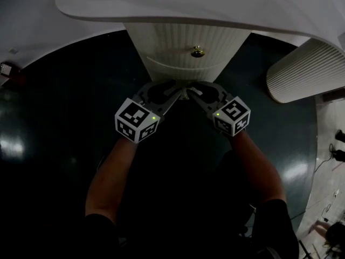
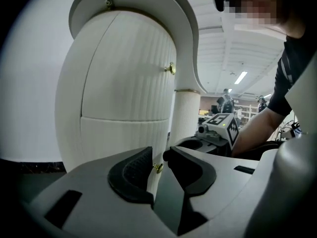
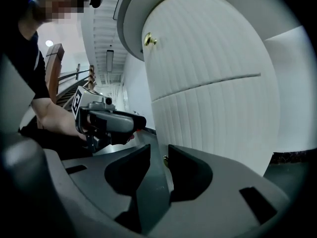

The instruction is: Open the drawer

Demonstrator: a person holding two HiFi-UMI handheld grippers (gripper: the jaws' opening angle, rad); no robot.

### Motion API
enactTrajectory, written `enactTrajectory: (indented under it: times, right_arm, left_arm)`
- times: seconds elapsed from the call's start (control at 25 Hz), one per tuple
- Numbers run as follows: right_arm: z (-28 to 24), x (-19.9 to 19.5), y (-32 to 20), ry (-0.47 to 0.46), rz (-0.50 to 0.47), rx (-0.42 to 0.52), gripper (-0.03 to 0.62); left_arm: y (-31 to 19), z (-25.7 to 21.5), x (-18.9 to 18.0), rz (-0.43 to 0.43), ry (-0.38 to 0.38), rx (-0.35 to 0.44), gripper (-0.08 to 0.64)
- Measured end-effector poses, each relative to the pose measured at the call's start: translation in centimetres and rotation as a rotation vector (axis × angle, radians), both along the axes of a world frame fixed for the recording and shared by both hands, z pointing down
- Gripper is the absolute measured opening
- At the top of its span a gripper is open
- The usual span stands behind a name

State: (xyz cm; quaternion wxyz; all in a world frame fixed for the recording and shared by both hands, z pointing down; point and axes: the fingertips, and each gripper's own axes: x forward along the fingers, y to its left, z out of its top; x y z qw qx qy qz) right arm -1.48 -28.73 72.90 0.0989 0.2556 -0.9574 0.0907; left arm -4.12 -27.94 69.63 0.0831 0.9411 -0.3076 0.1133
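The left gripper [image 2: 158, 155] and right gripper [image 3: 159, 150], jaws narrowly apart and clamping nothing, both frame the brass knob [image 2: 158, 168] on the ribbed white lower drawer [image 2: 119, 138].

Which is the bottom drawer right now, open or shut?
Shut. The bottom drawer sits flush under the top drawer, with only a thin seam between them.

Cabinet [image 1: 161, 42] sits under the tabletop [image 1: 161, 4]; second pedestal [image 1: 302, 72] to its right. Upper drawer [image 2: 129, 68] over lower drawer [image 2: 119, 138], upper knob [image 1: 198, 52] above lower knob [image 2: 158, 167]. Left gripper [image 1: 180, 94] and right gripper [image 1: 193, 93] side by side before the lower drawer, lower knob in line with each gap between fingers.
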Motion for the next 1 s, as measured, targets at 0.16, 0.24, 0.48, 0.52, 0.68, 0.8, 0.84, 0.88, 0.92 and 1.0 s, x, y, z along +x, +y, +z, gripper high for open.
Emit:
enactTrajectory:
  times: [0.16, 0.24, 0.48, 0.52, 0.68, 0.8, 0.84, 0.88, 0.92, 1.0]
  right_arm:
    - [2.0, 0.1, -1.0, 0.056, 0.039, -0.007, 0.071]
    - [3.0, 0.2, -1.4, 0.073, 0.049, -0.015, 0.071]
    - [2.7, -0.5, -1.4, 0.055, 0.056, 0.025, 0.069]
    - [2.8, -0.5, -1.3, 0.062, 0.04, 0.031, 0.069]
    - [2.8, -0.4, -1.2, 0.111, -0.009, 0.051, 0.058]
    - [2.7, -0.6, -0.9, 0.116, -0.018, 0.059, 0.057]
    - [2.7, -0.6, -0.6, 0.115, -0.027, 0.06, 0.055]
    - [2.7, -0.7, -0.3, 0.116, -0.038, 0.062, 0.054]
    - [2.7, -0.7, 0.1, 0.123, -0.052, 0.066, 0.054]
    - [2.7, -0.7, 1.0, 0.15, -0.082, 0.082, 0.054]
  left_arm:
    - [-0.7, 2.8, 0.2, 0.024, -0.043, -0.016, 0.112]
    - [-0.9, 3.1, 0.2, 0.024, -0.042, -0.018, 0.112]
    - [0.0, -0.6, 0.0, 0.044, -0.001, 0.053, 0.112]
    - [0.1, -1.3, -0.1, 0.043, 0.007, 0.066, 0.112]
    - [0.1, -3.9, -0.2, 0.024, 0.039, 0.11, 0.112]
    - [0.0, -4.5, -0.5, 0.017, 0.032, 0.126, 0.112]
    - [0.0, -4.4, -0.5, 0.019, 0.031, 0.125, 0.112]
    - [0.2, -4.3, -0.4, 0.022, 0.031, 0.121, 0.112]
    - [0.4, -4.2, -0.3, 0.027, 0.029, 0.116, 0.112]
    - [1.1, -3.9, 0.1, 0.043, 0.026, 0.109, 0.112]
